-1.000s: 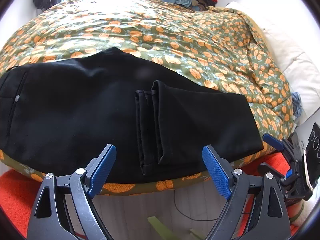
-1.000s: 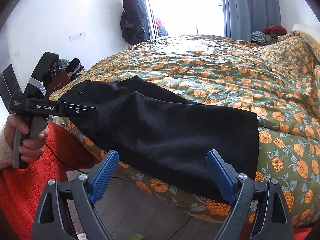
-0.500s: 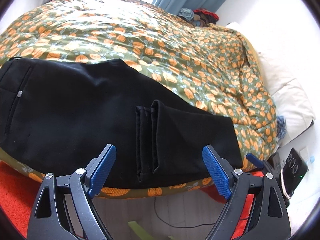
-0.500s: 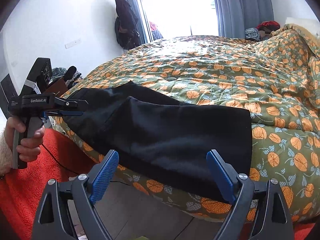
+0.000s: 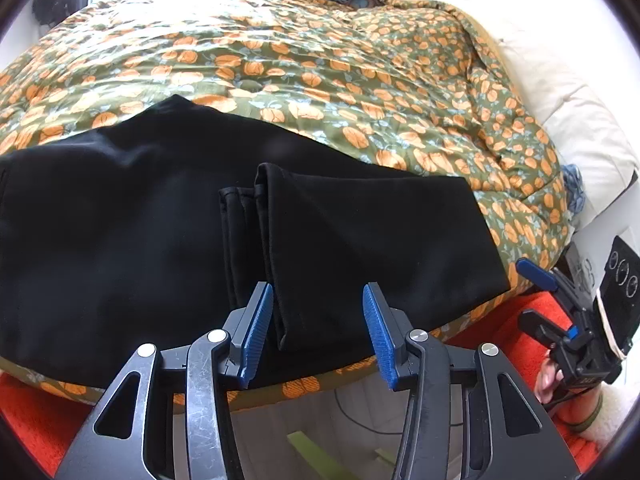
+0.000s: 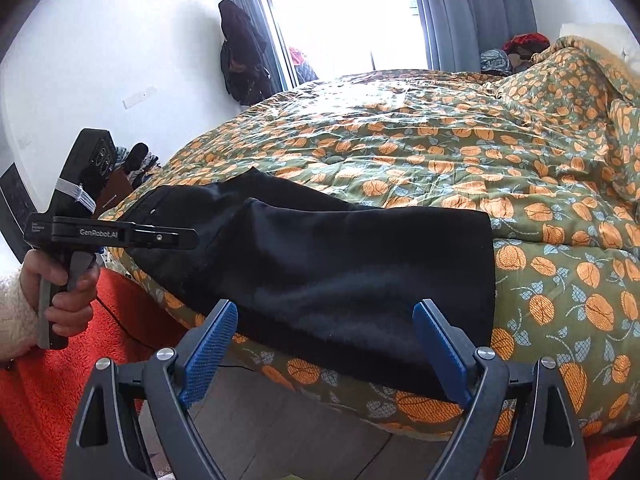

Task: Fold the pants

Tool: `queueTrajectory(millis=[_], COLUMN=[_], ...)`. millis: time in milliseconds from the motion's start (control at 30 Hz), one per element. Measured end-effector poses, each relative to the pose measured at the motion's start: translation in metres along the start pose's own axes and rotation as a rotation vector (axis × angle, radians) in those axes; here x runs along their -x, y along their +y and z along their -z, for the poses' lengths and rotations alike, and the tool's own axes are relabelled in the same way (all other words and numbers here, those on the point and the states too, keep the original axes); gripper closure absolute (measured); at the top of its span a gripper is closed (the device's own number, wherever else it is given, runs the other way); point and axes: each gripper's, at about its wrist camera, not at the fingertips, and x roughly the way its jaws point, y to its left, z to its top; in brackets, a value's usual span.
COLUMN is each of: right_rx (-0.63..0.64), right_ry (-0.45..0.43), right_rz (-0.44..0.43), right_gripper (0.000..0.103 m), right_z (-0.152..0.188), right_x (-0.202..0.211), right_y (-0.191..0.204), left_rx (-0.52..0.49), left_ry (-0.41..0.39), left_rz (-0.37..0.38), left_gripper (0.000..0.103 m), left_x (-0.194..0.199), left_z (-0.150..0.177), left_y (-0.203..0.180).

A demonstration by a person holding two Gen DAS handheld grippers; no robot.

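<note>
Left hand-held gripper (image 5: 318,334) narrower than before, still apart, astride the folded pants (image 5: 248,248) hem; right hand-held gripper (image 6: 326,354) wide apart.

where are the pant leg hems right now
In the left wrist view the pant leg hems lie folded over the middle of the black pants, at the near edge of the floral quilt, just ahead of the left gripper.

One pants (image 5: 168,240) (black), one duvet (image 5: 320,80), two grippers.
</note>
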Motion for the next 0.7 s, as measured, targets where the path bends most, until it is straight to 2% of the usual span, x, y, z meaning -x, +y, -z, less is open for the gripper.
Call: queueTrajectory(millis=[133,267,300,333,400,433,600,700], right_rx=[-0.020,-0.038,-0.041,-0.043,-0.047,-0.048,-0.057,-0.086], right_ry=[-0.003,-0.005,-0.005,-0.005,-0.005,-0.005,-0.022,-0.017], right_rz=[0.003,0.003,0.003,0.004,0.005,0.007,0.021,0.020], right_gripper=[0.014,0.014,0.014,0.014,0.014,0.014,0.014,0.014], right_z=[0.001,0.001,0.002,0.002,0.002,0.002,0.002,0.002], right_x=[0.002,0.003,0.003,0.003,0.003,0.003,0.009,0.008], right_y=[-0.004,-0.008,-0.009,-0.010,-0.010,-0.011,-0.014,-0.021], left_rx=[0.003,0.007,0.000,-0.006,-0.004,0.011,0.024,0.056], left_ry=[0.058,0.074,0.079,0.083,0.088,0.079,0.020,0.068], left_rz=[-0.052,-0.050,-0.055,-0.071,-0.108,-0.107,-0.132,-0.131], left_gripper=[0.055,0.056,0.059,0.073,0.093,0.097,0.099,0.099], left_x=[-0.019,-0.028,-0.029,-0.031,-0.034,-0.031,-0.005,-0.019], left_z=[0.002,0.002,0.002,0.001,-0.002,-0.003,0.002,0.009], left_y=[0.004,0.003,0.001,-0.001,-0.002,-0.002,0.005,0.017])
